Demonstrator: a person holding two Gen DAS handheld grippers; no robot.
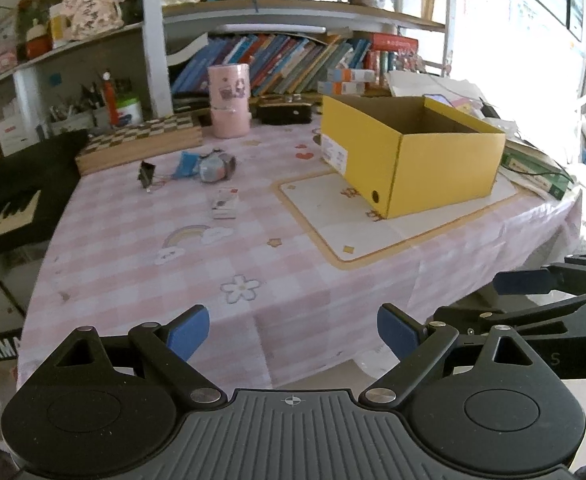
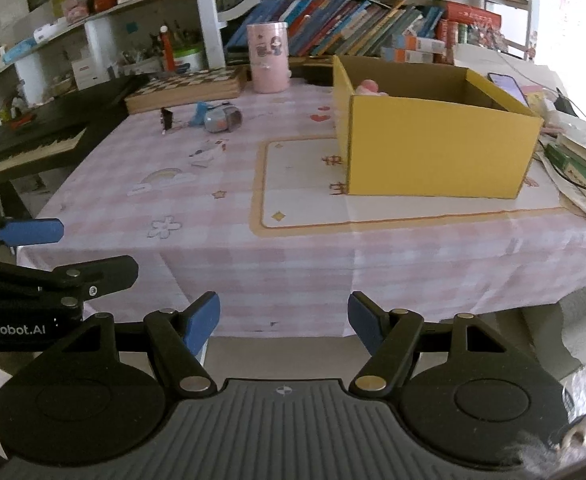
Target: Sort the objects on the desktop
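On the pink checked tablecloth (image 1: 141,272) stands an open yellow cardboard box (image 1: 409,160) (image 2: 437,148); something pink (image 2: 369,87) shows inside at its far left corner. Far left on the cloth lie a black binder clip (image 1: 146,172) (image 2: 166,119), a blue item (image 1: 185,164), a grey-and-pink roll (image 1: 217,168) (image 2: 223,119) and a small flat packet (image 1: 225,204) (image 2: 207,156). My left gripper (image 1: 293,332) hangs open before the table's front edge, holding nothing. Beside it, my right gripper (image 2: 284,322) is open too, its jaws narrower and bare.
A pink cylindrical holder (image 1: 229,100) and a chessboard case (image 1: 141,144) stand at the back, with a bookshelf behind. A black keyboard (image 1: 5,208) borders the table's left side. Green books (image 2: 581,172) and a phone (image 2: 507,84) lie right of the box.
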